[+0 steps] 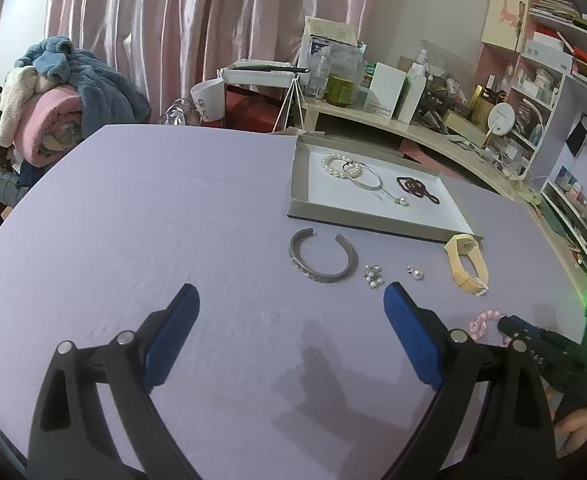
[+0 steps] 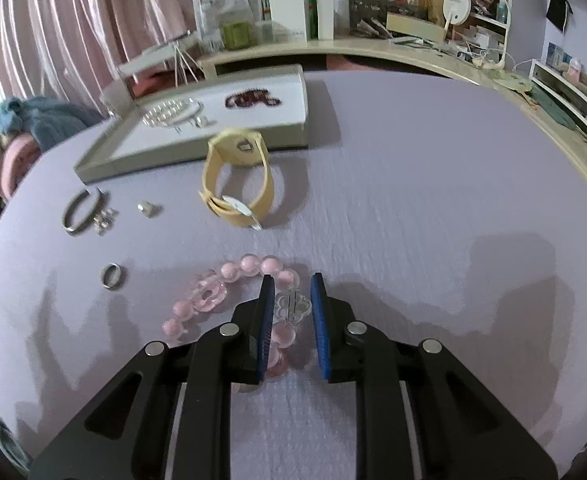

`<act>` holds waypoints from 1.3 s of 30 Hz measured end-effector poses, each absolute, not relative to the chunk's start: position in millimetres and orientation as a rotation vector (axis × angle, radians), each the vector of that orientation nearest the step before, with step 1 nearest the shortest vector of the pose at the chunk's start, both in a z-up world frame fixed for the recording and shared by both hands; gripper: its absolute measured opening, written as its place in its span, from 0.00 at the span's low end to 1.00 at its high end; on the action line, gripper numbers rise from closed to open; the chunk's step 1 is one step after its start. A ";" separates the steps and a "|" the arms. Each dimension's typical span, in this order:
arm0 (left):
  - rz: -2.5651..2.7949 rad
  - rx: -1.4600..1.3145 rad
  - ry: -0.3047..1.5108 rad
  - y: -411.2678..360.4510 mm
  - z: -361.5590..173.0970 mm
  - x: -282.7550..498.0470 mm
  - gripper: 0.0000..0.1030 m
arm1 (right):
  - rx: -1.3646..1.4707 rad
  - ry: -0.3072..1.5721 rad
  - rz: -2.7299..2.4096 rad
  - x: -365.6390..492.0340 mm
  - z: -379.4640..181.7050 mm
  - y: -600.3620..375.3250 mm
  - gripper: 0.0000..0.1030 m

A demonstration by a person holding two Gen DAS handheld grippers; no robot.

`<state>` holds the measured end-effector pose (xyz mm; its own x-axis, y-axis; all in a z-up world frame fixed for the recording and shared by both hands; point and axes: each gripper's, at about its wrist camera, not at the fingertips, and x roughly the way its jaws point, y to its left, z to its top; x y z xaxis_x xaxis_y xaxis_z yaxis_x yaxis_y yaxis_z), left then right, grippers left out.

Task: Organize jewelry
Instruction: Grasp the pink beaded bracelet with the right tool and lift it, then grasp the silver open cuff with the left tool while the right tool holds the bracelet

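Two sets of tongs work over a lilac-covered desk (image 1: 153,208) scattered with jewelry. Seen from its own camera, the left tongs (image 1: 291,300) hang above a bare stretch of the cloth with their blue pads far apart, holding and touching nothing.

From the right wrist view, the right tongs (image 2: 291,292) are angled down onto a pink bead bracelet (image 2: 229,276) lying near the desk's front edge. Their jaws are narrow, with only a small gap left, and the bracelet's clear flower-shaped charm (image 2: 292,306) sits between the pads. A pink bead lies just behind it, against the left pad. Whether the pads actually press on the charm cannot be told. In the left wrist view this same bracelet (image 1: 483,322) shows as a pink loop at the tip of the right tongs (image 1: 505,326).

Further back on the cloth rest a yellow watch (image 2: 237,176), standing on its strap, a small silver ring (image 2: 112,276), a grey open cuff bangle (image 1: 323,258), a cluster of small pearl pieces (image 1: 373,276) and a single pearl charm (image 1: 415,273).

Behind them lies a shallow grey tray (image 1: 367,226) with a white floor, holding a pearl bracelet (image 1: 339,165), a thin silver hoop necklace (image 1: 367,178) and a dark beaded strand (image 1: 415,188).
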<state>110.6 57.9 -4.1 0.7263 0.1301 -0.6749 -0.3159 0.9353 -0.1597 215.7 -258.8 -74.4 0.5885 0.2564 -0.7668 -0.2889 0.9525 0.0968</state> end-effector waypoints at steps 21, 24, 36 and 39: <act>0.217 -0.248 0.852 61.0 -51.4 189.0 0.91 | 0.059 0.773 0.456 192.9 -16.0 -252.8 0.19; 0.204 -0.231 0.893 58.0 -65.1 204.2 0.91 | 0.071 0.761 0.444 191.5 -11.1 -254.3 0.19; 0.229 -0.113 0.923 50.3 -79.3 236.0 0.78 | 0.094 0.761 0.401 195.6 -8.6 -258.7 0.19; 0.220 -0.108 0.917 48.2 -76.9 239.3 0.65 | 0.100 0.761 0.395 196.6 -8.3 -259.7 0.19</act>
